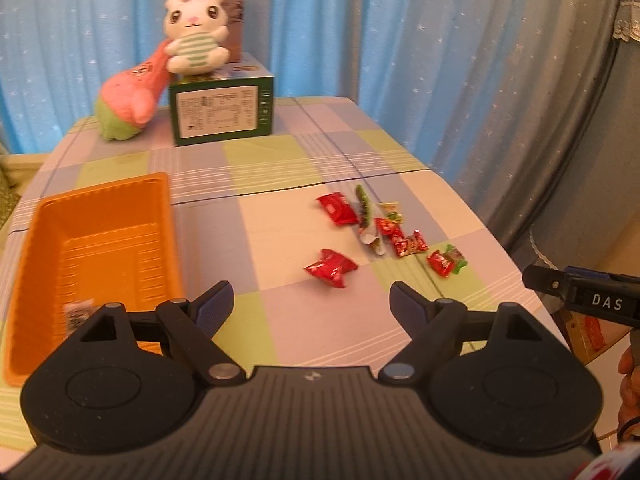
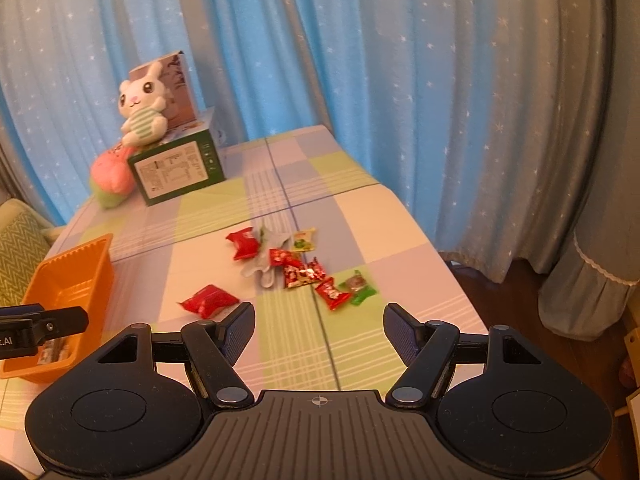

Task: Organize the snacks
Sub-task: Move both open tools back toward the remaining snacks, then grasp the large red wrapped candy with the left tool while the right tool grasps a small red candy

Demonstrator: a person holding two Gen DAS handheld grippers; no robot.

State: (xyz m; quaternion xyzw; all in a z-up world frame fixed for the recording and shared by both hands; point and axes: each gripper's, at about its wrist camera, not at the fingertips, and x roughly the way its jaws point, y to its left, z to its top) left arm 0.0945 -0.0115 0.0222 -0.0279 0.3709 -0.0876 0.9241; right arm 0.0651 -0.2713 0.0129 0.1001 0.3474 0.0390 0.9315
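We hold the left hand-held gripper (image 1: 311, 304) spread wide and empty above the checked tabletop (image 1: 256, 236), and the right hand-held gripper (image 2: 319, 328) likewise parted, clasping nothing. Just beyond both lie scattered snacks (image 2: 298, 268), red and green wrappers. An orange tray (image 1: 96, 240) sits left, one packet (image 1: 78, 314) inside.

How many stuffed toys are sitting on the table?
2. The white bunny sits on top of the green box at the table's far end. The pink and green plush leans against that box's left side, touching the bunny. Nothing suggests others hidden.
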